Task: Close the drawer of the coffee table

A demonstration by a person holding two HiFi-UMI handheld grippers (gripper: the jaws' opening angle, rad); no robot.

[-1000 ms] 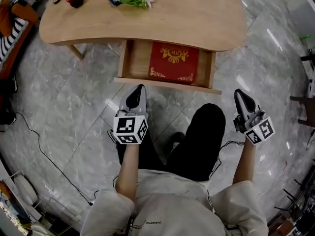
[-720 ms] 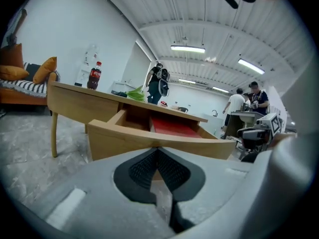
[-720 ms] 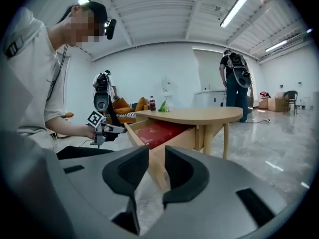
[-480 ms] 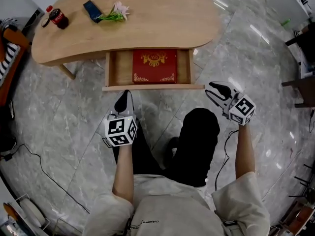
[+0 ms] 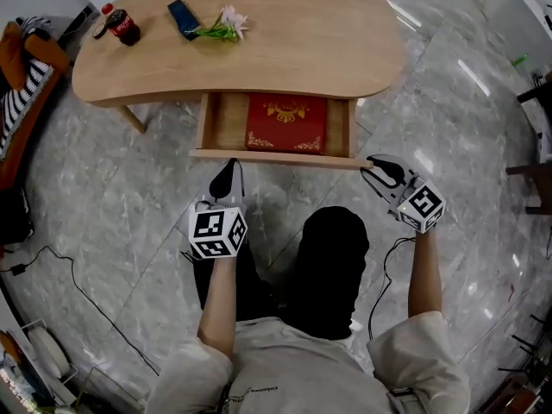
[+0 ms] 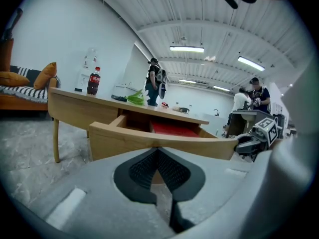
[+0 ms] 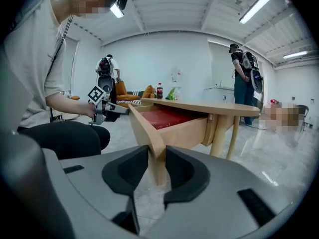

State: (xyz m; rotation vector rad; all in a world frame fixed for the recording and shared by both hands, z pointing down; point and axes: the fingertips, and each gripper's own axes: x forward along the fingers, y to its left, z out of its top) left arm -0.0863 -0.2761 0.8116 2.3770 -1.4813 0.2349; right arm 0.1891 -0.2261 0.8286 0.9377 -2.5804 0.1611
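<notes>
Nearest the head camera: black-trousered legs (image 5: 332, 257) of the seated person, set over grey marble-patterned floor tiles (image 5: 129, 205).

Left gripper (image 5: 228, 169): held just short of the front panel of the pale wooden drawer (image 5: 276, 155), toward that panel's left half. Its fingers (image 6: 142, 168) are pressed together, and nothing is held between them.

Right gripper (image 5: 371, 166): held at the right end of the same panel. Its fingers (image 7: 182, 171) are set narrowly apart, and the panel's end edge is seen in the gap. Whether the panel is touched cannot be told.

Drawer: drawn out from under the near edge of the light wooden rounded counter (image 5: 302, 41) and standing open. One flat red box with gold ornament (image 5: 286, 123) is laid inside toward the right, with bare wood shown at its left.

Counter, far left part:
- a small dark cola bottle with red cap (image 5: 122, 27), seen upright in the left gripper view
- a dark blue flat oblong item (image 5: 183, 18)
- a sprig of pale flowers with green stems (image 5: 220, 26), just beside the blue item

Beyond, at the left edge: a black-and-white striped sofa with orange cushion (image 5: 17, 76).
</notes>
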